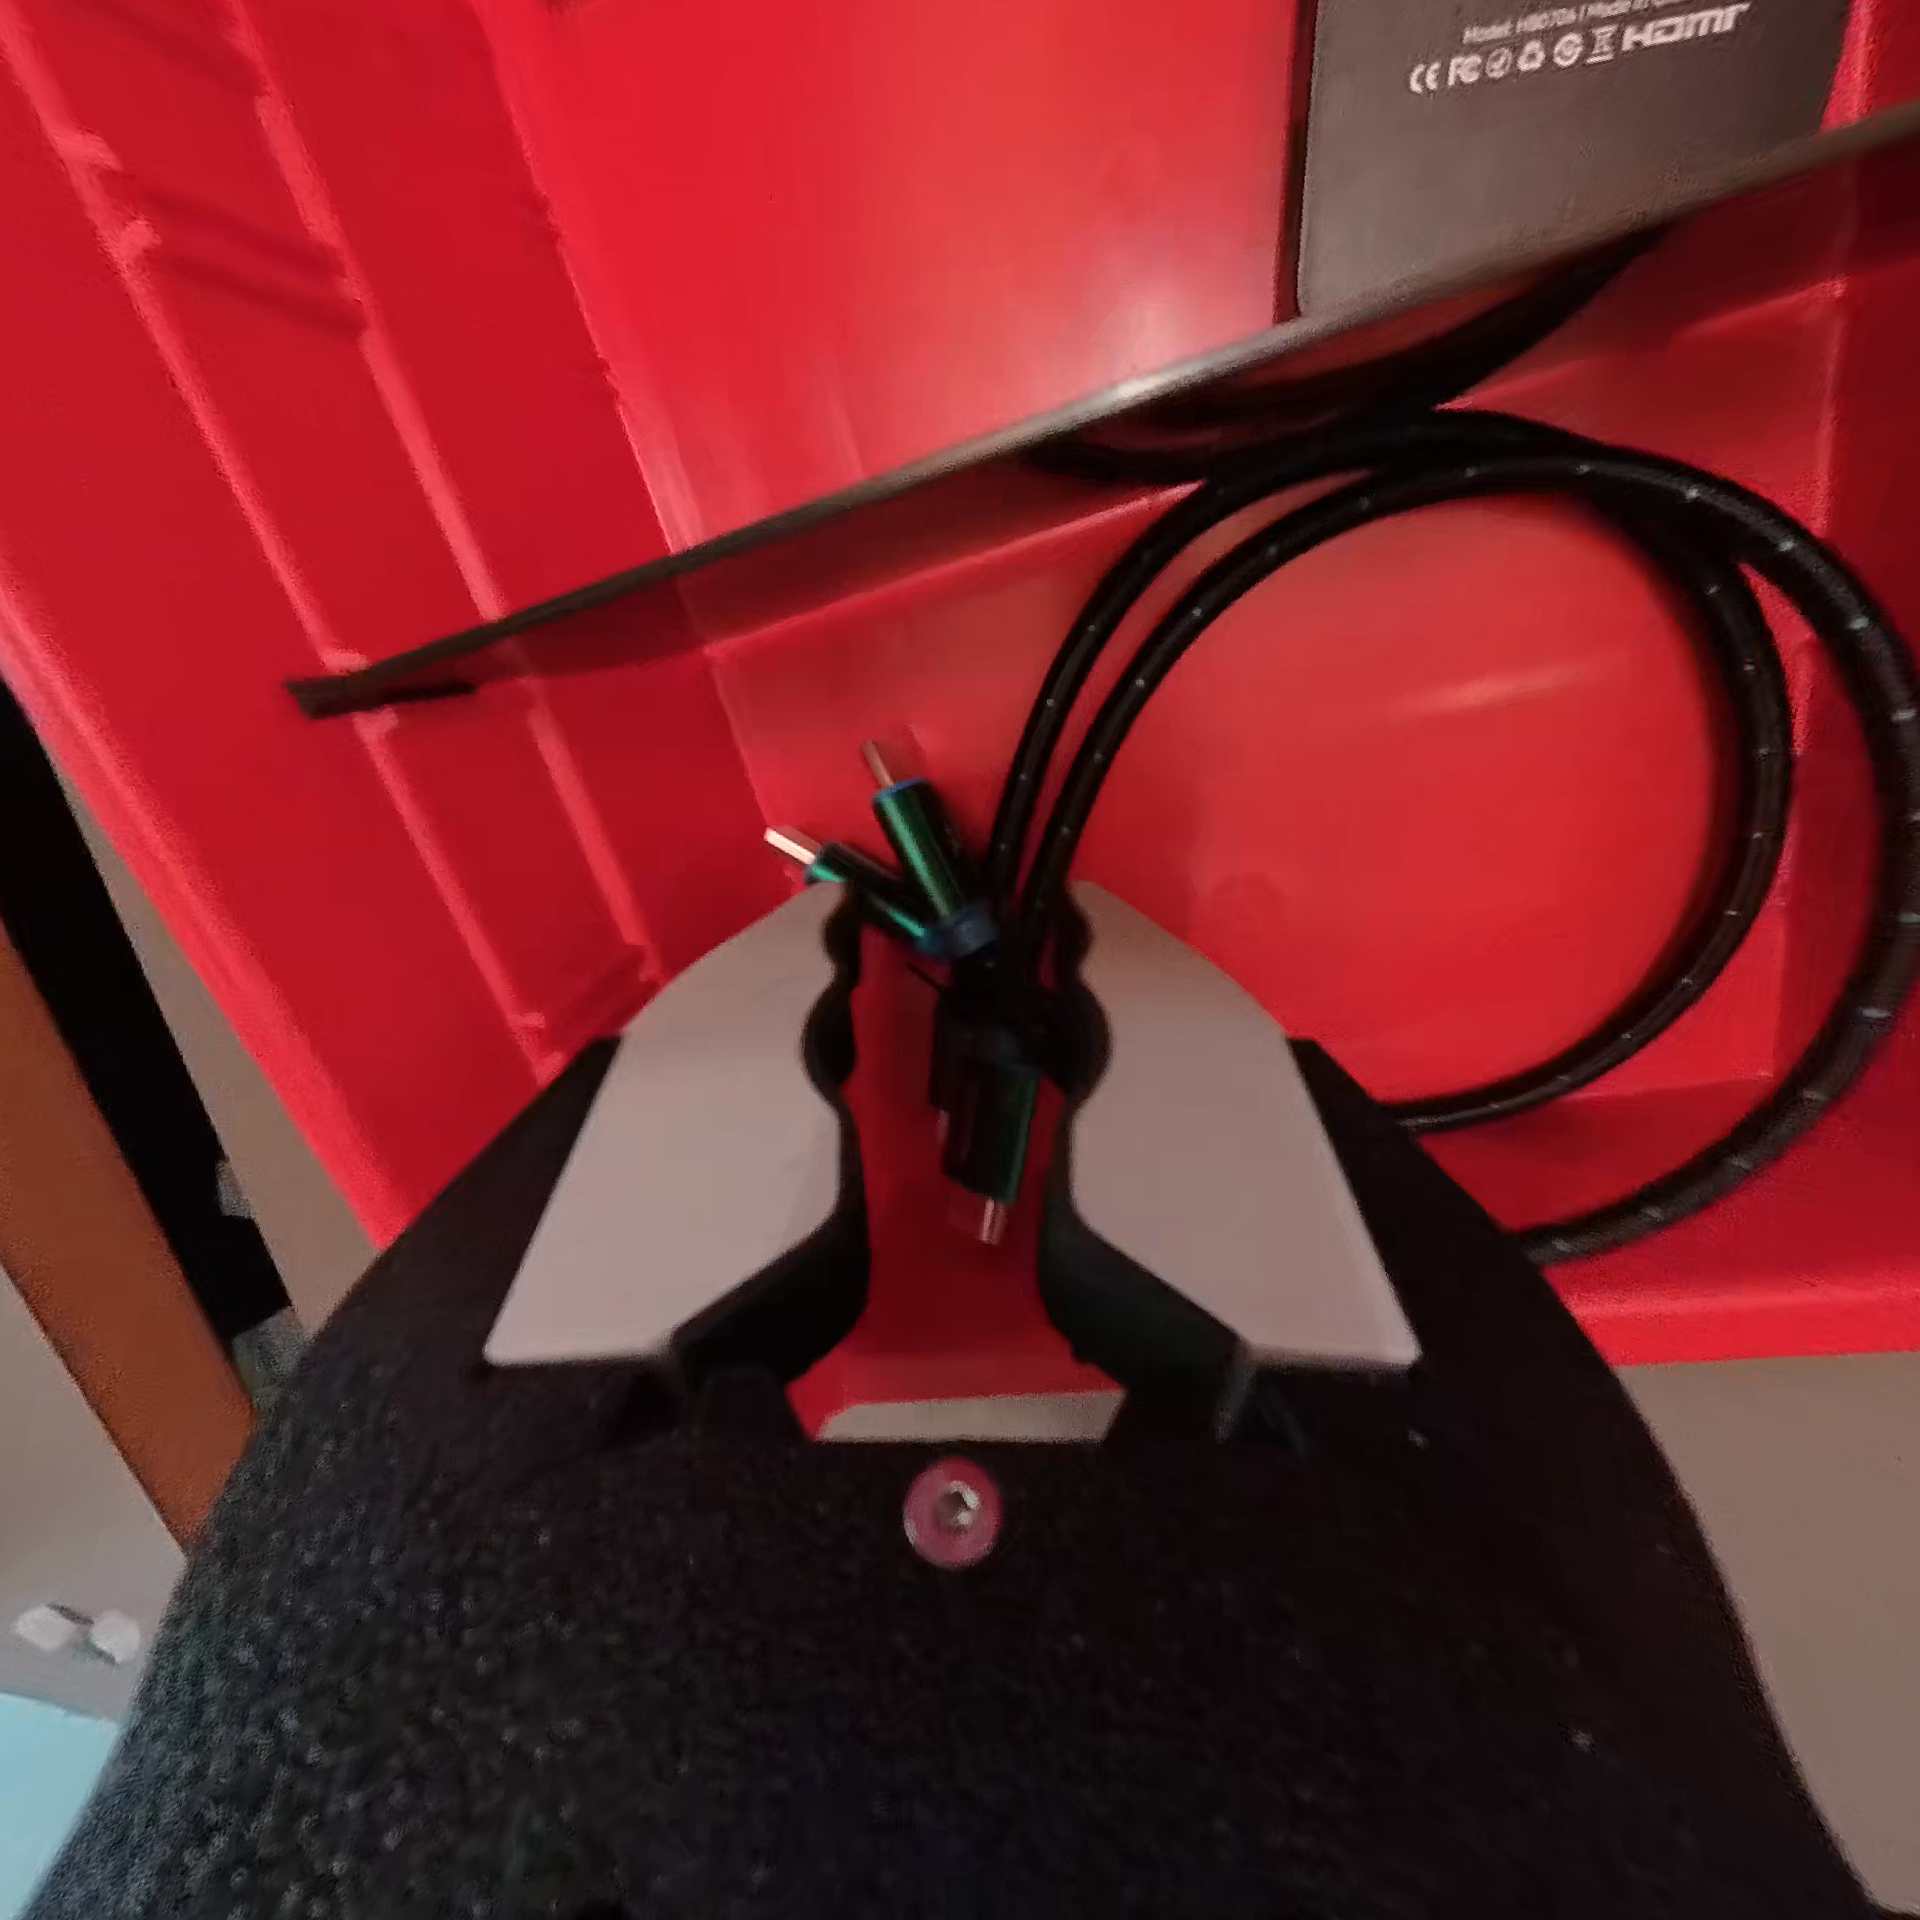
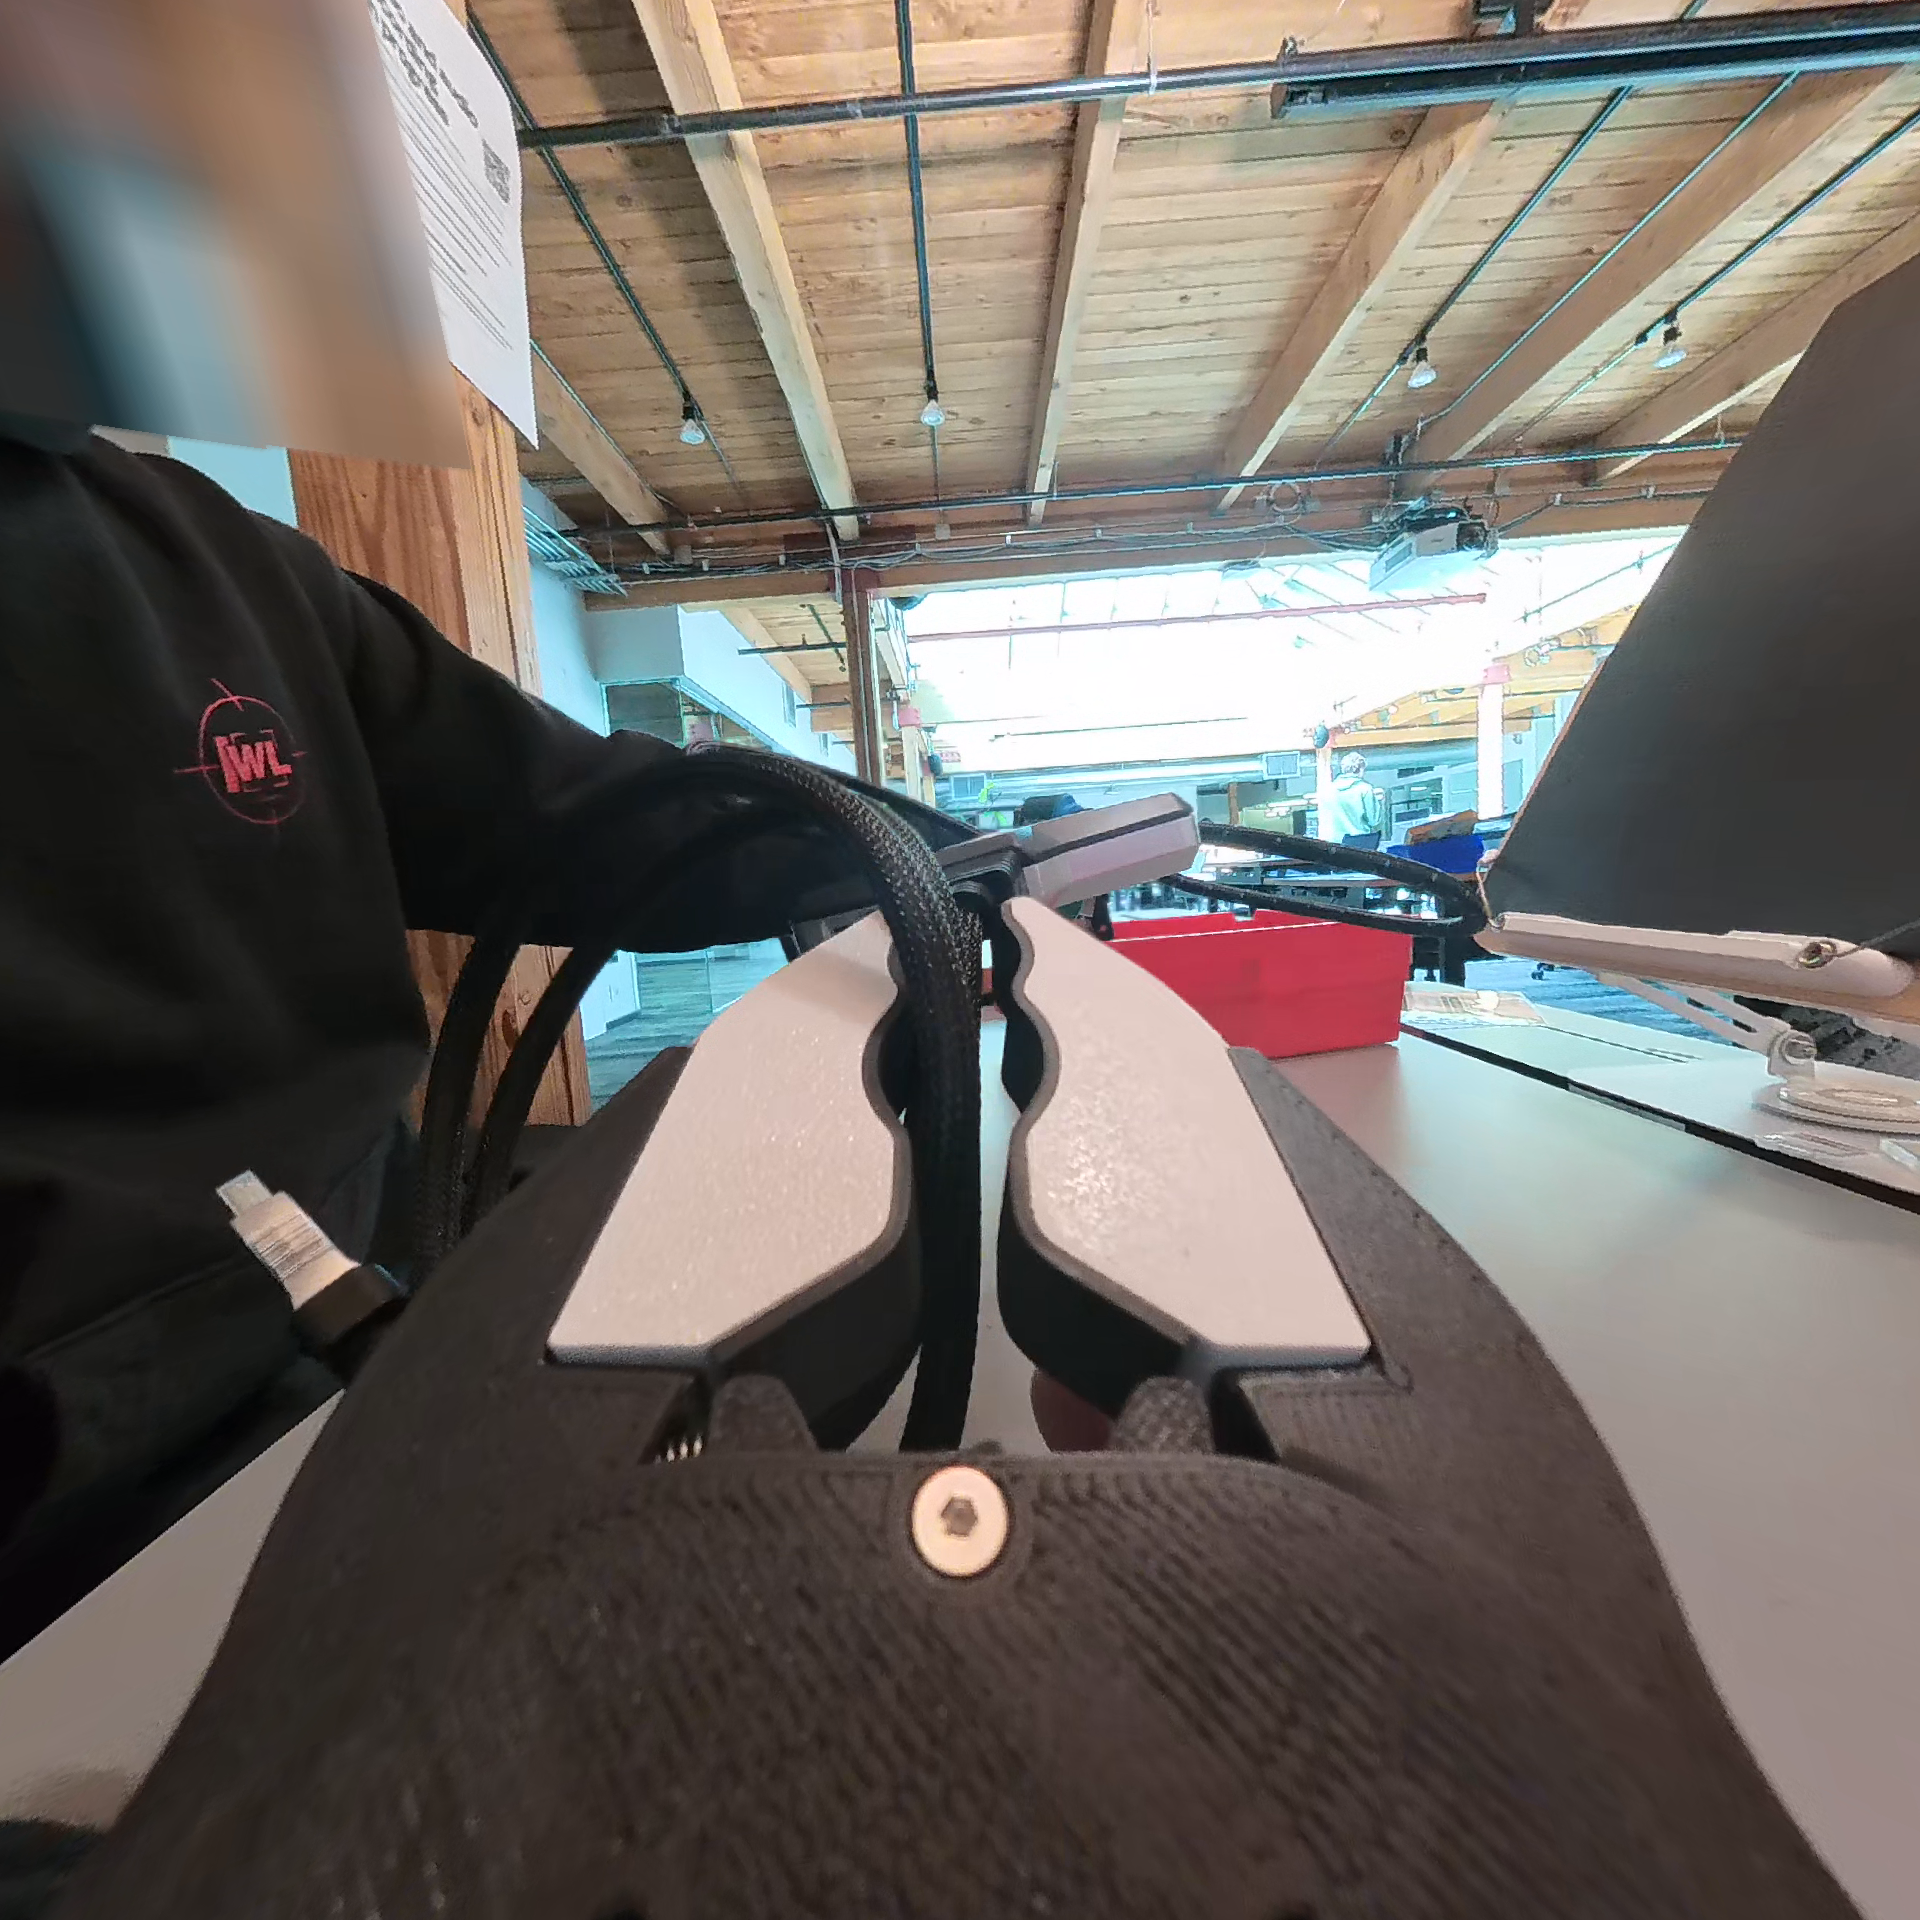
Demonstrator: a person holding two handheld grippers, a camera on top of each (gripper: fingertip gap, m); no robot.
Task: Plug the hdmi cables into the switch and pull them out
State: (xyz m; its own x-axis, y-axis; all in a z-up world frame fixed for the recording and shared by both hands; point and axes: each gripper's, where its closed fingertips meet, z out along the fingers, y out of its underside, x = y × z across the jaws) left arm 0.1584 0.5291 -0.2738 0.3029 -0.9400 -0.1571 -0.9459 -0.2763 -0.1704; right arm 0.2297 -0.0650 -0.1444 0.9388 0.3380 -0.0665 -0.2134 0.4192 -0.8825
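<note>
In the left wrist view my left gripper (image 1: 956, 935) hangs over a red bin (image 1: 416, 416) and is shut on a bundle of black braided HDMI cables (image 1: 1756, 665). Their green-tinted plugs (image 1: 914, 842) stick out past the fingertips, and one plug (image 1: 987, 1132) points back between the fingers. A dark grey box with printed marks, the switch (image 1: 1538, 156), lies at the bin's far right. My right gripper (image 2: 951, 925) is shut on a black braided cable (image 2: 951, 1143) that loops left to a silver plug (image 2: 281, 1242). The left gripper (image 2: 1101, 842) shows beyond it, above the red bin (image 2: 1268, 987).
A thin black flat panel (image 1: 935, 457) slants across the bin over the cables. A person in a black sweatshirt (image 2: 208, 831) stands at the left. A dark panel on a white stand (image 2: 1745, 675) rises at the right of the grey table (image 2: 1558, 1351).
</note>
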